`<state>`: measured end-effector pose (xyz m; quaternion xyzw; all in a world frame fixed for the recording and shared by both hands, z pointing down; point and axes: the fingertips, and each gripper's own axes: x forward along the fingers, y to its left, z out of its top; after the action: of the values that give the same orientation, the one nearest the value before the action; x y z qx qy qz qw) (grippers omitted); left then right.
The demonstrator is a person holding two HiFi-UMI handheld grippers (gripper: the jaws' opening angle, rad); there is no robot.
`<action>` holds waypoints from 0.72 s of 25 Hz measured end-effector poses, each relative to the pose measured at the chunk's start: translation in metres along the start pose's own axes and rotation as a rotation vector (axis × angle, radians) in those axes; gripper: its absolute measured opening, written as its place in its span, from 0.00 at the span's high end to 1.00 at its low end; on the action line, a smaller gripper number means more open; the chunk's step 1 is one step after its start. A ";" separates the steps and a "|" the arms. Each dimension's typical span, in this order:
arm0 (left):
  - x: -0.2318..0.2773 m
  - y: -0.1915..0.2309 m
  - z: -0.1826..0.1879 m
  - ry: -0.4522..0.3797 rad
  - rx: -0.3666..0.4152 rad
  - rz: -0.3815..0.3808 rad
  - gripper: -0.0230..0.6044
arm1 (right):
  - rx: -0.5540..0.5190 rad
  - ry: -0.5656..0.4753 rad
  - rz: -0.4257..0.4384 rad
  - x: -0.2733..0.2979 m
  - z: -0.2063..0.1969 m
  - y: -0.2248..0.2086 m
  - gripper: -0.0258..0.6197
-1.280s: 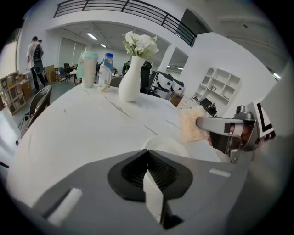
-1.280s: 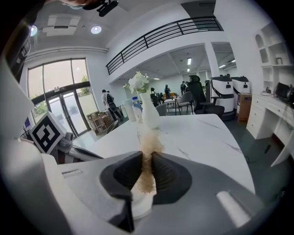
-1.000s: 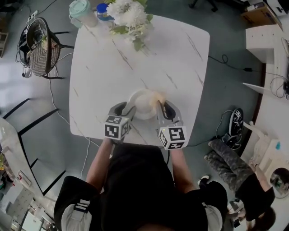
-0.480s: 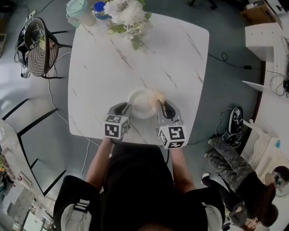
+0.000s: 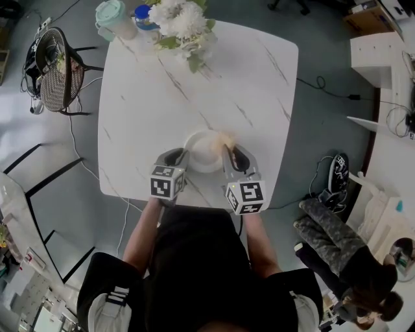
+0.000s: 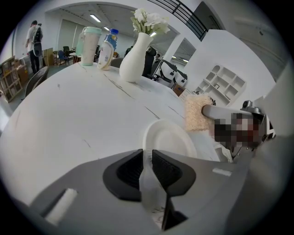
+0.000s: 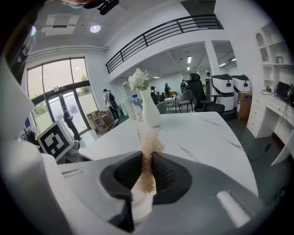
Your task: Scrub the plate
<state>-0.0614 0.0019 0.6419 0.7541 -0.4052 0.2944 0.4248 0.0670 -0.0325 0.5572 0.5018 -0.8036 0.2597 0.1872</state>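
Only the left gripper (image 6: 146,158) has changed since a second ago: its jaws have just been closing, and now they pinch the near left rim of the plate (image 5: 204,150). This grip seems meant to hold the plate in place, so that it does not slide on the smooth table (image 5: 194,84) when the scrubbing begins.

The right gripper (image 7: 147,170) keeps its place at the other side. Its jaws are pressed on a tan sponge (image 7: 148,158), and most of the sponge sticks out in front of the pads, so a free soft part can meet the plate. In the head view the sponge is at the far right edge of the plate. I cannot tell if it touches the surface already.

The plate lies flat near the front edge of the table, between the two grippers and close to the person, which makes it easy to reach. A vase (image 6: 133,59) with white flowers, a cup (image 5: 110,16) and a bottle (image 5: 144,16) stand at the far end, well apart from the work. I judge that the scrubbing itself is not yet begun.
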 end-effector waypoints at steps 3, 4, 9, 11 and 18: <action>-0.001 -0.001 0.001 -0.015 -0.015 -0.007 0.86 | -0.005 -0.009 0.017 0.000 0.004 0.007 0.87; -0.001 -0.001 0.001 -0.019 -0.021 -0.007 0.87 | -0.007 -0.012 0.024 0.001 0.005 0.010 0.87; -0.002 -0.002 0.002 -0.034 -0.046 -0.013 0.88 | -0.029 -0.018 0.081 0.006 0.010 0.032 0.87; -0.003 -0.002 0.002 -0.038 -0.053 -0.018 0.88 | -0.039 -0.014 0.109 0.010 0.011 0.043 0.87; -0.003 -0.002 0.003 -0.050 -0.059 -0.020 0.88 | -0.058 0.038 0.191 0.026 0.002 0.069 0.87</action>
<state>-0.0607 0.0010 0.6371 0.7525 -0.4167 0.2590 0.4394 -0.0068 -0.0271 0.5539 0.4122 -0.8513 0.2623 0.1911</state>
